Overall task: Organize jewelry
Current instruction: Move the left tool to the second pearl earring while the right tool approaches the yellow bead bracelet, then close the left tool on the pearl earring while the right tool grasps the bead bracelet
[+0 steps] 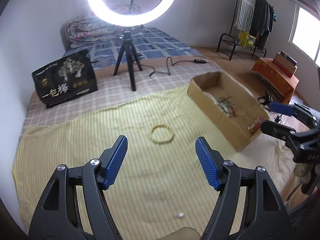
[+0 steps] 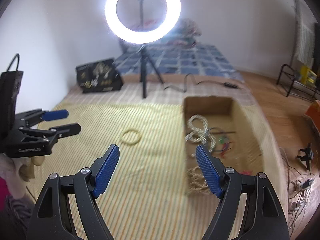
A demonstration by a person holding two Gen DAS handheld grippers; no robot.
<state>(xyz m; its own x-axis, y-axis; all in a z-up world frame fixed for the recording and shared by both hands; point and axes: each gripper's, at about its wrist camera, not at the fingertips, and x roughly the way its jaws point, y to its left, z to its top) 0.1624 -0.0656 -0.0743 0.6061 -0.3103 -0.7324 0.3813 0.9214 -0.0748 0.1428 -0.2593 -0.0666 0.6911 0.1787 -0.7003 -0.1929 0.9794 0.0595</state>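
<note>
A beige beaded bracelet (image 1: 161, 135) lies in a ring on the yellow striped cloth (image 1: 100, 140), just ahead of my left gripper (image 1: 161, 140), which is open with nothing between its blue pads. The same bracelet (image 2: 131, 137) shows left of centre in the right wrist view, ahead of my right gripper (image 2: 158, 150), also open and empty. A cardboard box (image 2: 208, 105) to the right holds a silvery chain (image 2: 200, 132), coloured strings and a beige beaded piece. The left gripper (image 2: 72, 121) appears at the left edge of the right view; the right gripper (image 1: 268, 117) hangs by the box in the left view.
A ring light (image 1: 132, 2) on a black tripod (image 1: 128, 64) stands at the back with its cable (image 1: 176, 64) trailing right. A black printed bag (image 1: 64, 78) sits back left. A tiny white bit (image 1: 180, 216) lies on the cloth near me. Clothes rack (image 1: 254, 20) and orange-covered stand (image 1: 278, 74) are far right.
</note>
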